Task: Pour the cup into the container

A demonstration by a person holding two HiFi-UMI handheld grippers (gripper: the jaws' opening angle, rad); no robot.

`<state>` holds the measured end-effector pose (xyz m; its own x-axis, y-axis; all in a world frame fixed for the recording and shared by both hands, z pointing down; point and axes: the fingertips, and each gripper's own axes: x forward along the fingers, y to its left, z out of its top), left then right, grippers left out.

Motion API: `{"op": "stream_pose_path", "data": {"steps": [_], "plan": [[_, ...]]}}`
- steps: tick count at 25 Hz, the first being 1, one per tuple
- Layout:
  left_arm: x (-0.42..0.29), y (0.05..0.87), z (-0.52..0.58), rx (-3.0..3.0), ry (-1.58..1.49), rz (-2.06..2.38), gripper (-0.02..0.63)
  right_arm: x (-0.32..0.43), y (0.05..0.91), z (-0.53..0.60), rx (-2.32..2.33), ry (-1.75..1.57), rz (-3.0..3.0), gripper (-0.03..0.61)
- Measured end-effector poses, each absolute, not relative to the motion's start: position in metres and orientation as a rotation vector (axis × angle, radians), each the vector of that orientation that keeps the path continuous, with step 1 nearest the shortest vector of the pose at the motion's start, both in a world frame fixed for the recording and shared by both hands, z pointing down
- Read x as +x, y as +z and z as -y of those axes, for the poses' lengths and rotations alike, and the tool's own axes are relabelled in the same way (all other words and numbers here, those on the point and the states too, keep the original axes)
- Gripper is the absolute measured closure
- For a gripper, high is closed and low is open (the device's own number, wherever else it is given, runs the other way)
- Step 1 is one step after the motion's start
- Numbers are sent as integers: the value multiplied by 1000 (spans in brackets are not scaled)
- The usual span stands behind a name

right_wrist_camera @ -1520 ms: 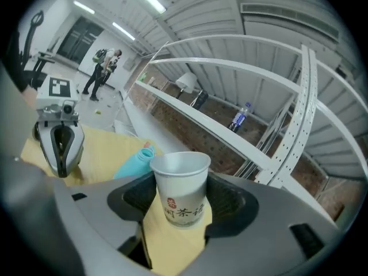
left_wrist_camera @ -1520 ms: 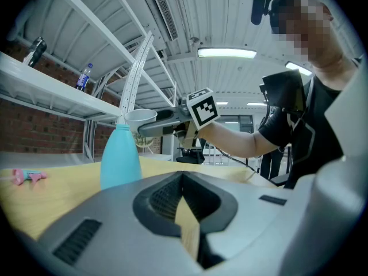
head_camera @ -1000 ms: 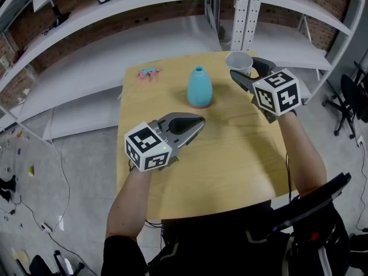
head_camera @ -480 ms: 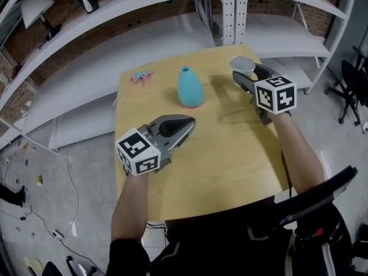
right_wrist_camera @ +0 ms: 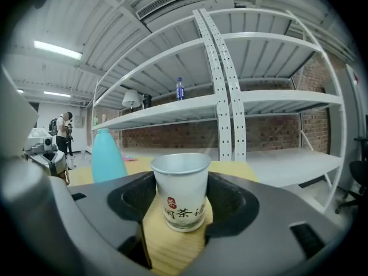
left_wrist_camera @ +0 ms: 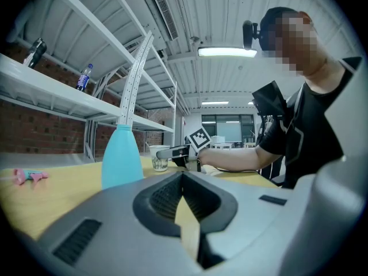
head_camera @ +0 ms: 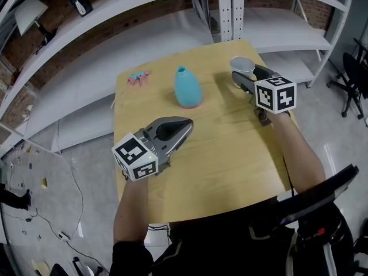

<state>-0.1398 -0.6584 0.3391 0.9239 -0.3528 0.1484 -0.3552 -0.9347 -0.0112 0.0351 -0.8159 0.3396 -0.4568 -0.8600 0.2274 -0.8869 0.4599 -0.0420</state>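
Note:
A white paper cup (head_camera: 242,66) with red and green print stands upright at the far right of the wooden table (head_camera: 230,148). My right gripper (head_camera: 245,73) is shut on it, one pad against each side of the cup (right_wrist_camera: 179,191). The container, a teal narrow-necked vase (head_camera: 187,88), stands mid-table to the cup's left, apart from it. In the right gripper view the vase (right_wrist_camera: 107,154) shows at the left. My left gripper (head_camera: 188,122) hovers low over the table's near left, shut with nothing between its fingers, pointing toward the vase (left_wrist_camera: 122,157).
A small pink object (head_camera: 138,77) lies near the table's far left corner. White metal shelving (head_camera: 172,16) runs behind the table, with a post (head_camera: 230,10) just past the cup. A black chair part (head_camera: 322,197) sits at my right side.
My right gripper has come down and away from the vase with the cup, rolling it back upright. The left gripper has stayed put.

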Motion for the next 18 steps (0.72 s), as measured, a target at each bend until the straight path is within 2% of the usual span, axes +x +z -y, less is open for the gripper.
{"op": "stream_pose_path", "data": {"steps": [11, 18], "plan": [[-140, 340, 660, 3067, 232, 568, 612, 34, 342, 818, 1518, 247, 2526, 296], [-141, 340, 662, 3059, 234, 590, 612, 37, 340, 811, 1534, 232, 2534, 252]]}}
